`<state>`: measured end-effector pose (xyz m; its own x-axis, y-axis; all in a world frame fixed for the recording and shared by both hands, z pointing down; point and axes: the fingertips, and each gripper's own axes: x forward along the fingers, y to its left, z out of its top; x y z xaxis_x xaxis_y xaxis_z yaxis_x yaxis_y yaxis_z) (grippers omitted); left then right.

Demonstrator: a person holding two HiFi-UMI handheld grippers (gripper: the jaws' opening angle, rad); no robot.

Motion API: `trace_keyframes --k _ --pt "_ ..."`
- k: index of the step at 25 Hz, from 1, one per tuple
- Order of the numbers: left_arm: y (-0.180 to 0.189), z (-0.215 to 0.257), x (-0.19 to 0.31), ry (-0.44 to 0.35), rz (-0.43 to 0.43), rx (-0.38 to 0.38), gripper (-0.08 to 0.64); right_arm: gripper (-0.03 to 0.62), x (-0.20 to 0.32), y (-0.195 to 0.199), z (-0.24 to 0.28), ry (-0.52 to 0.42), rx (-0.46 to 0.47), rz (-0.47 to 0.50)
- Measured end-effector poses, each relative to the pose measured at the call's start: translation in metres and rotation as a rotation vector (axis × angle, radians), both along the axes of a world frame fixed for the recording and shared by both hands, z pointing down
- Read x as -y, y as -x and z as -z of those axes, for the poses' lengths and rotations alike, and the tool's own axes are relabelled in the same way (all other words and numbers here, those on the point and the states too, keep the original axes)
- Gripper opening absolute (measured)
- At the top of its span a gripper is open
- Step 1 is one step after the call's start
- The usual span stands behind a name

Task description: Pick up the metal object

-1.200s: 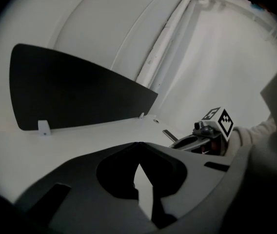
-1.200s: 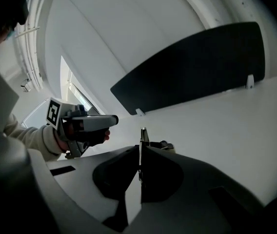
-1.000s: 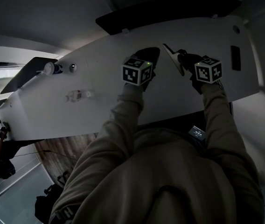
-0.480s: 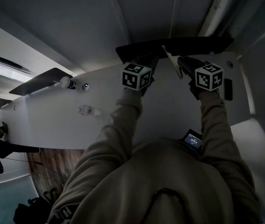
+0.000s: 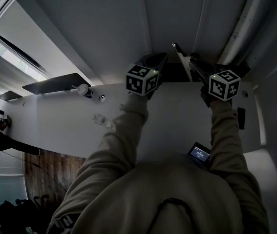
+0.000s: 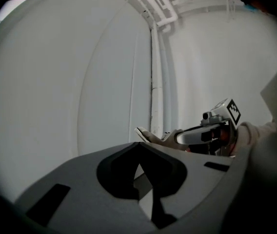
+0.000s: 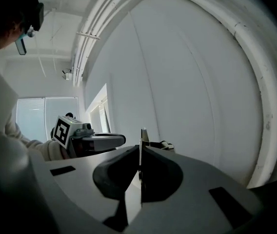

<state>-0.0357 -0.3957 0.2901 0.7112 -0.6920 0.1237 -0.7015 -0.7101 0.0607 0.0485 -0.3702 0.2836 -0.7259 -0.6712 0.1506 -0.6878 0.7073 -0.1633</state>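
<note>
Head view: a person stretches both arms out in front, side by side, in pale sleeves point(image 5: 124, 130). Each hand holds a gripper up and out toward the white wall point(image 5: 104, 28), and both grippers point almost flat, not down. The left gripper point(image 5: 158, 60) is at the left, with its marker cube point(image 5: 142, 79) facing the camera. The right gripper point(image 5: 189, 62) is near it at the right and has a cube of its own. A thin, flat metal object point(image 5: 180, 55) sticks out of the tip of the right gripper, tilted and up in the air. The white table point(image 5: 55, 126) lies lower down in the picture, with a small bottle point(image 5: 102, 120) lying on it.

In the right gripper view, the two jaws are pressed onto the metal object point(image 7: 142, 145). It stands on its edge between them like a thin line, and its top pokes out past the tips. The left gripper point(image 7: 121, 140) shows beside it at the left.

In the left gripper view, that gripper's dark jaws meet at their tips, and nothing can be seen held between them. Past them, the right gripper point(image 6: 170, 138) holds the metal object point(image 6: 143, 134) out in front of the wall and its pipes point(image 6: 154, 82).
</note>
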Motion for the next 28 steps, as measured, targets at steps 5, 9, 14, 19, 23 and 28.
trace_keyframes --k 5,9,14,19,23,28 --pt "0.029 0.024 -0.003 -0.06 0.075 0.027 -0.006 0.023 0.004 0.015 0.019 -0.028 0.008 0.009" --pt "0.042 0.026 -0.003 -0.052 0.112 -0.014 -0.006 0.022 0.006 0.021 0.018 -0.029 0.009 0.006" --pt "0.037 0.018 -0.009 -0.036 0.106 -0.03 -0.006 0.021 -0.001 0.023 0.02 -0.036 -0.007 0.028" --pt "0.029 0.012 -0.016 -0.019 0.091 -0.035 -0.006 0.021 -0.007 0.017 0.017 -0.023 -0.017 0.031" --pt "0.035 0.017 -0.015 -0.049 0.104 -0.029 -0.006 0.021 -0.004 0.019 0.02 -0.036 -0.014 0.051" --pt "0.023 0.009 -0.024 -0.026 0.076 -0.048 -0.006 0.022 -0.013 0.016 0.013 -0.021 -0.001 0.046"
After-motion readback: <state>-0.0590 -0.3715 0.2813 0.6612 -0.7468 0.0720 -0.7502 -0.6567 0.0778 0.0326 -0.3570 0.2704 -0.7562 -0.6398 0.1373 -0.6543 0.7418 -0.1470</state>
